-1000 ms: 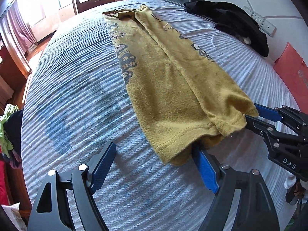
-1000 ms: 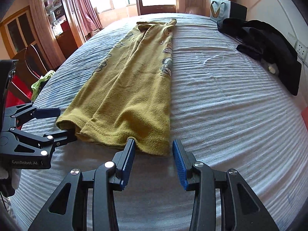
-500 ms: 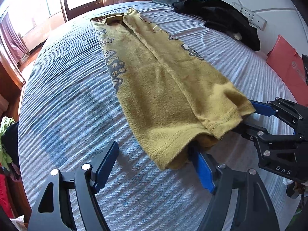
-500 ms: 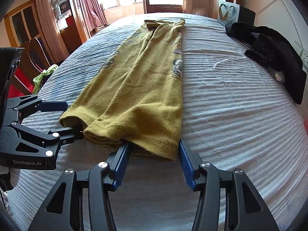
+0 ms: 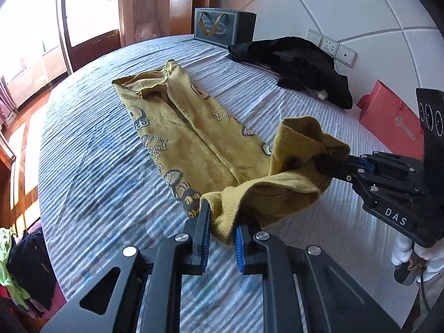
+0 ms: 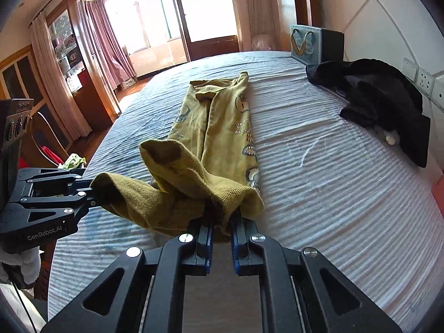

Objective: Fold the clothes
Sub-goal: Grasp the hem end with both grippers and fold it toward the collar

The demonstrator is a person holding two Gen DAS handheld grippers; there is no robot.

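A mustard yellow garment (image 5: 194, 136) with printed figures lies lengthwise on the striped bed sheet (image 5: 97, 172); it also shows in the right wrist view (image 6: 222, 127). My left gripper (image 5: 220, 222) is shut on one corner of its near hem. My right gripper (image 6: 221, 222) is shut on the other hem corner; it shows from the side in the left wrist view (image 5: 333, 163). Both hold the hem lifted above the bed, so the near end hangs bunched between them. The left gripper shows at the left of the right wrist view (image 6: 88, 191).
A black garment (image 5: 299, 66) lies at the bed's far right by the wall sockets (image 5: 330, 45). A dark gift bag (image 5: 222, 27) stands at the far edge. A red paper bag (image 5: 394, 122) leans at the right. Clothes are piled on a chair (image 5: 19, 272) at the left.
Both grippers have closed on the garment's near hem corners and lifted them off the bed. The hem now hangs bunched above the sheet and has moved toward the far end.
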